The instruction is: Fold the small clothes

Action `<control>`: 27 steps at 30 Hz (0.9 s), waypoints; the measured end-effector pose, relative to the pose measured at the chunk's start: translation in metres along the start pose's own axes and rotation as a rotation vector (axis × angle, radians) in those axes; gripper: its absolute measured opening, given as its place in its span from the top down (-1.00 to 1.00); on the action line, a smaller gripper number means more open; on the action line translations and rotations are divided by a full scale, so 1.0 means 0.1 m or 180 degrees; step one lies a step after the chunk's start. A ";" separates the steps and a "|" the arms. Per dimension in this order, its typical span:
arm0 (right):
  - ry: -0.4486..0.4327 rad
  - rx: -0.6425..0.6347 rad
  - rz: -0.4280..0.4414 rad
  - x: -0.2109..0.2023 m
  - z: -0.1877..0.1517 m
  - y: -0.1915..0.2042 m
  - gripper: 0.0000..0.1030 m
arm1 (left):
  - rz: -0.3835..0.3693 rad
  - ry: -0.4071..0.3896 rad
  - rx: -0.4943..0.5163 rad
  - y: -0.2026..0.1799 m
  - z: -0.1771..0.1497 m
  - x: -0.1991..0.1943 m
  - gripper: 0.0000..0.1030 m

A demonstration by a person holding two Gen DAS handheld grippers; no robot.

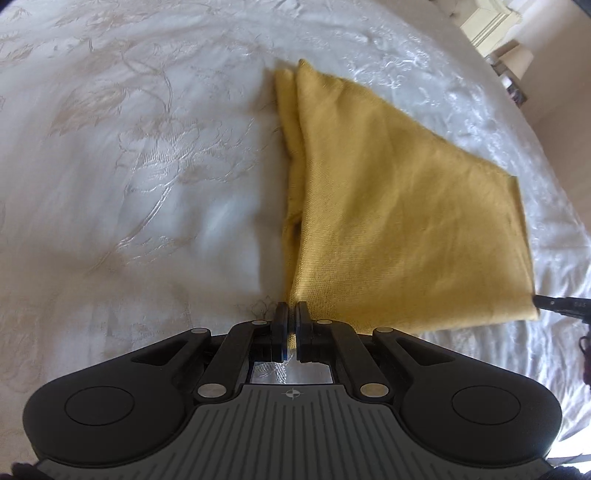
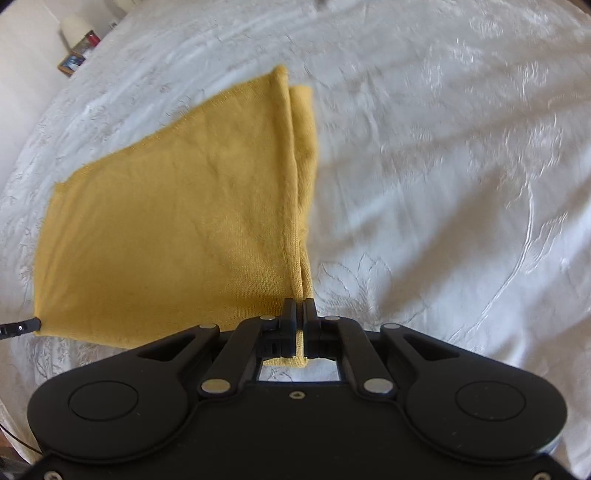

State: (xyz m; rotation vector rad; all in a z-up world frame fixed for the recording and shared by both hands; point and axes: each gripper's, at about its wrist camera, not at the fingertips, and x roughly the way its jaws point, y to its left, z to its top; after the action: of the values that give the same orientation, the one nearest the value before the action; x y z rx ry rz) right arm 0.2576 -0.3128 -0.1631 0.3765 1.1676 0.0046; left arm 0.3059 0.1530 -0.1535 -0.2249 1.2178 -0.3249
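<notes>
A mustard-yellow knitted garment [image 1: 388, 206] lies partly folded on a white embroidered bedspread [image 1: 129, 166]. My left gripper [image 1: 292, 314] is shut on the garment's near left corner, and yellow fabric shows between its pads. In the right wrist view the same garment [image 2: 177, 221] spreads to the left, and my right gripper [image 2: 300, 312] is shut on its near right corner, with a strip of cloth hanging between the jaws. Each gripper's tip shows in the other's view: the right gripper [image 1: 546, 303] at the garment's right corner, the left gripper [image 2: 27, 326] at its left corner.
The bedspread [image 2: 443, 184] stretches wide around the garment. A cream cabinet [image 1: 487, 22] and small items stand beyond the bed's edge at the upper right of the left view. A framed picture and jars [image 2: 79, 51] sit off the bed at the upper left of the right view.
</notes>
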 end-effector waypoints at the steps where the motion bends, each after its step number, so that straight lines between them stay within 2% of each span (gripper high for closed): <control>1: -0.0002 -0.0015 -0.0038 0.00 0.00 0.03 0.75 | 0.0044 0.0003 -0.0013 -0.02 0.01 0.01 0.88; 3: -0.0017 -0.0072 -0.0097 -0.03 -0.01 0.07 0.65 | 0.0104 0.0018 -0.0013 -0.06 0.03 0.01 0.83; 4: -0.0047 -0.0117 -0.0153 -0.07 -0.01 0.09 0.61 | 0.0140 0.0045 -0.0005 -0.09 0.03 0.01 0.71; 5: -0.0076 -0.0161 -0.0204 -0.10 -0.01 0.10 0.46 | 0.0190 0.0056 0.0004 -0.11 0.03 0.00 0.45; 6: -0.0118 -0.0206 -0.0253 -0.14 0.00 0.12 0.16 | 0.0218 0.0060 0.0010 -0.12 0.03 -0.02 0.30; 7: -0.0185 -0.0245 -0.0314 -0.18 0.00 0.13 -0.11 | 0.0235 0.0086 -0.0004 -0.12 0.03 -0.04 -0.17; 8: -0.0249 -0.0283 -0.0364 -0.22 0.01 0.13 -0.22 | 0.0284 0.0093 -0.0015 -0.14 0.04 -0.08 -0.74; 9: -0.0314 -0.0329 -0.0410 -0.25 0.04 0.16 -0.43 | 0.0390 0.0029 0.0023 -0.18 0.03 -0.15 -0.91; 10: -0.0379 -0.0381 -0.0452 -0.28 0.06 0.18 -0.52 | 0.0508 -0.0119 0.0098 -0.24 0.04 -0.22 -0.99; 11: -0.0446 -0.0437 -0.0492 -0.30 0.10 0.22 -0.54 | 0.0582 -0.0271 0.0168 -0.32 0.07 -0.30 -0.99; 12: -0.0512 -0.0497 -0.0522 -0.30 0.15 0.28 -0.64 | 0.0586 -0.0392 0.0210 -0.39 0.11 -0.36 -0.99; 13: -0.0565 -0.0547 -0.0507 -0.29 0.20 0.33 -0.83 | 0.0547 -0.0469 0.0220 -0.46 0.17 -0.37 -0.99; 14: -0.0609 -0.0592 -0.0463 -0.26 0.26 0.39 -0.90 | 0.0502 -0.0520 0.0224 -0.52 0.23 -0.36 -0.99; 18: -0.0664 -0.0876 -0.0368 -0.04 0.55 0.74 -0.95 | 0.0359 -0.0585 0.0342 -0.81 0.50 -0.10 -0.99; 22: -0.0652 -0.1187 -0.0310 0.22 0.79 1.09 -0.95 | 0.0334 -0.0512 0.0494 -0.97 0.68 0.29 -0.99; 27: -0.0517 -0.1643 -0.0396 0.60 0.92 1.42 -0.95 | 0.0514 -0.0122 0.0616 -0.85 0.55 0.65 -0.99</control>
State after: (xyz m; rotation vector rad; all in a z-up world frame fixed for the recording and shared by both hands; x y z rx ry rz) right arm 0.3910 -0.1939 -0.1443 -0.1500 0.9846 0.1612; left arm 0.3677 0.0496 -0.1632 0.0345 1.1506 -0.2941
